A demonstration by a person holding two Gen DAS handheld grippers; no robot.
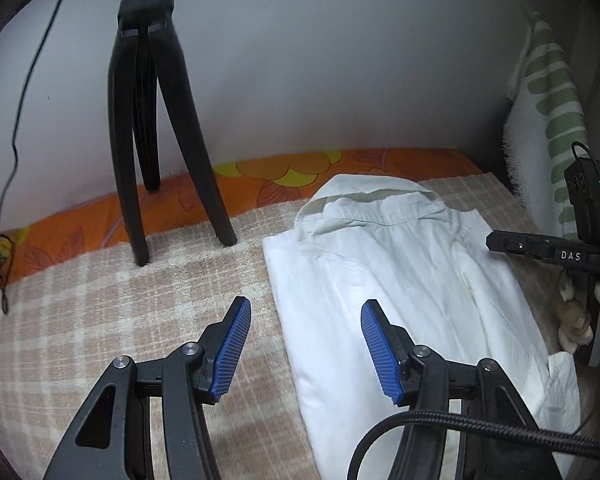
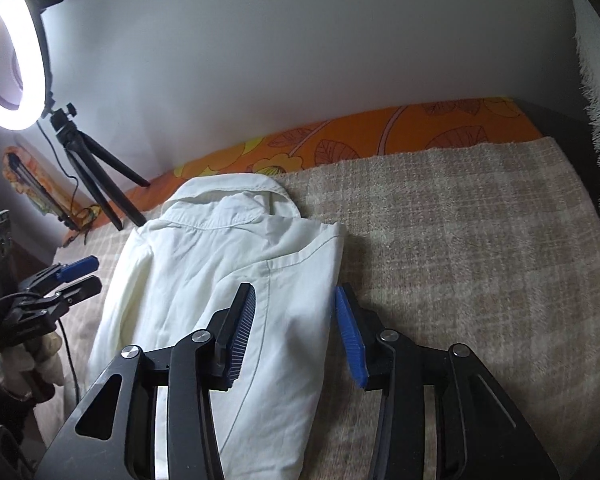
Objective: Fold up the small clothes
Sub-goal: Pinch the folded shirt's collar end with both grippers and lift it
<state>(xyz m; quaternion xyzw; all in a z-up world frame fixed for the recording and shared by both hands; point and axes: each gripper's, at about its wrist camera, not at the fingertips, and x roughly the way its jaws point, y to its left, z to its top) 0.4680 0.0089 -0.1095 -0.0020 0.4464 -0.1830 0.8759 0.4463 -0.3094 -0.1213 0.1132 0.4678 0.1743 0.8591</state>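
Observation:
A white collared shirt [image 1: 392,276] lies on the beige checked blanket [image 1: 100,320], sides folded in to a long narrow strip, collar at the far end. My left gripper [image 1: 306,320] is open and empty, hovering over the shirt's left edge. In the right wrist view the shirt [image 2: 204,280] runs from the collar down towards me. My right gripper [image 2: 296,312] is open, its blue pads [image 2: 350,336] straddling the shirt's right folded edge, one over the cloth, one beside it. The left gripper [image 2: 76,276] shows at the left there.
A black tripod [image 1: 148,140] stands on the blanket left of the shirt, with a lit ring light [image 2: 8,68] on it. An orange flowered sheet [image 1: 292,172] borders the wall. A green-striped white towel [image 1: 548,120] hangs at the right. A cable [image 1: 12,152] dangles at left.

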